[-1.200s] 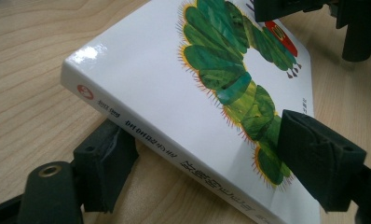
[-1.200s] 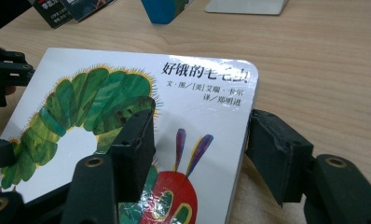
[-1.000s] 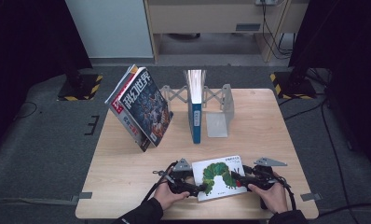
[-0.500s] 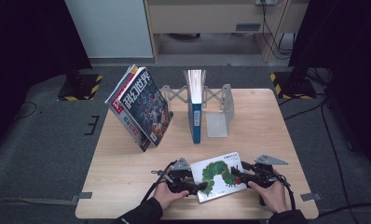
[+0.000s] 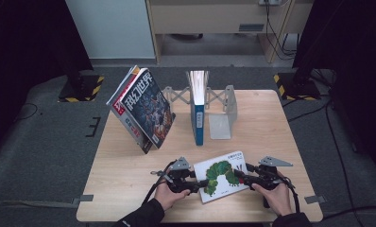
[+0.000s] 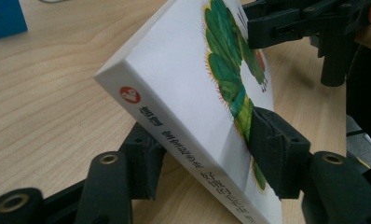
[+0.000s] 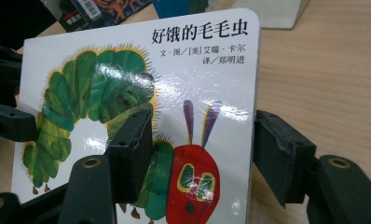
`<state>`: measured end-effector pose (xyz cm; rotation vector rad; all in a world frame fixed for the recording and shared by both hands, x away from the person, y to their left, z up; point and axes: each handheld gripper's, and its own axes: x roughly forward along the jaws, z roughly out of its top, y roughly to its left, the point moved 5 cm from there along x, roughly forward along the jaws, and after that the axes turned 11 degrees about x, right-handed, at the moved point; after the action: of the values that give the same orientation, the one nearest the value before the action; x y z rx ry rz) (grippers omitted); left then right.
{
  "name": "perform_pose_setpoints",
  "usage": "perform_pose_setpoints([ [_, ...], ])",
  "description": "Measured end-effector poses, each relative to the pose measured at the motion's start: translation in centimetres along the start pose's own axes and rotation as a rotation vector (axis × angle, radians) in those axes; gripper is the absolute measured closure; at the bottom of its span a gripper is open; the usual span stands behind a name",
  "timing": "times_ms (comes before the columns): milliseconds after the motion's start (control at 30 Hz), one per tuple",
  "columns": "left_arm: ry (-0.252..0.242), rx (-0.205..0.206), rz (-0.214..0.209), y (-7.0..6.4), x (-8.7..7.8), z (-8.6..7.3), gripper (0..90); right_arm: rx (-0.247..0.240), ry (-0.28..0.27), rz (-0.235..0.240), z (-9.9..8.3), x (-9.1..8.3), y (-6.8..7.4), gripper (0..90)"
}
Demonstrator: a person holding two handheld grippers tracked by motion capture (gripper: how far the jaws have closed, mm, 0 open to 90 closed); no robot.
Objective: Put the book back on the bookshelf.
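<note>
A white board book with a green caterpillar on its cover (image 5: 221, 176) is held near the table's front edge, between both hands. My left gripper (image 5: 199, 183) is shut on its left end. In the left gripper view the book (image 6: 188, 84) is tilted, and the left gripper (image 6: 204, 154) has one jaw under it and the other on the cover. My right gripper (image 5: 239, 176) is shut on the right end. In the right gripper view the right gripper (image 7: 197, 149) has one jaw pressing the cover (image 7: 174, 70) by the red head, the other jaw behind the edge.
Several magazines (image 5: 143, 109) lean at the table's back left. A blue book (image 5: 198, 111) stands upright in a metal expanding rack (image 5: 221, 120) at the back centre. Bare wood table (image 5: 124, 184) lies to the left and right.
The book and both grippers have shifted slightly away from the table's front edge. Both grips on the book are unchanged.
</note>
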<state>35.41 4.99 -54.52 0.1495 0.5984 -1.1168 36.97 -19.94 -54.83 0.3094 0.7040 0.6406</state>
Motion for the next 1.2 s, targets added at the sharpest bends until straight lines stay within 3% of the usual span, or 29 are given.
perform_pose_setpoints([
  [400, -0.020, -0.008, 0.003, 0.0, -0.3, 0.2, 48.6, 0.006, 0.024, 0.007, -0.3, -0.1, -0.1, 40.3],
  [600, -0.043, -0.023, -0.033, -0.1, -0.1, 0.0, 51.8, -0.014, 0.005, 0.011, 0.0, 0.0, -0.1, 40.9],
  [800, 0.001, 0.007, -0.062, -1.0, 0.9, -0.3, 50.3, -0.032, 0.011, 0.022, 0.0, 0.0, 0.2, 40.9],
  [967, 0.004, -0.015, -0.092, -1.2, 0.9, -0.2, 55.8, -0.041, 0.004, 0.030, 0.0, 0.0, 0.2, 40.8],
  [1200, -0.008, 0.002, -0.083, -1.4, 0.2, 0.4, 65.9, -0.031, -0.017, 0.047, 0.2, -0.2, 0.4, 41.2],
])
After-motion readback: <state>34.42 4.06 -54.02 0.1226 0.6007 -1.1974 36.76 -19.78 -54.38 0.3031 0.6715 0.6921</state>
